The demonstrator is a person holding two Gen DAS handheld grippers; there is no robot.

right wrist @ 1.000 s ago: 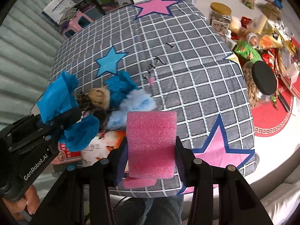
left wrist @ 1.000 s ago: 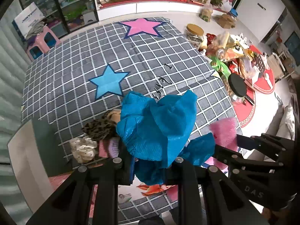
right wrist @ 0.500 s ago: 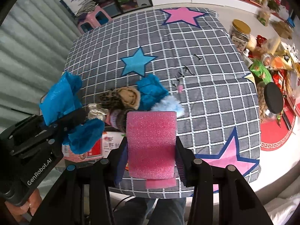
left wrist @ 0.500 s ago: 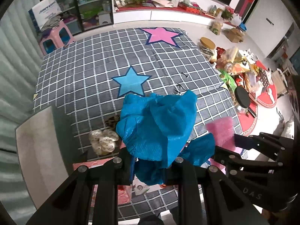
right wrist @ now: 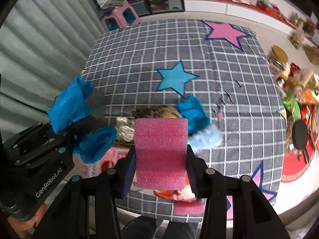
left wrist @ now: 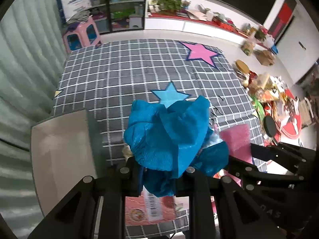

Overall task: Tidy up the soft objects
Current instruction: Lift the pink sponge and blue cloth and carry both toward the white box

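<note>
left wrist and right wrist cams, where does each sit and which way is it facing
Left wrist view: sits on the left gripper, looks steeply down at the checked cloth; its fingers clamp blue fabric.
Right wrist view: sits on the right gripper, also facing down; its fingers grip pink foam, a hand shows lower left.
Shared: cloth, blue star, both grippers.

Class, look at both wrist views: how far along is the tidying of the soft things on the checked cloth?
Nothing looks finished: no item is visibly sorted yet. In hand: the left gripper is shut on a crumpled blue cloth, and the right gripper clamps a pink foam block. Left to do: the leopard-print piece, the blue item and the fluffy pale-blue piece lie on the cloth.
</note>
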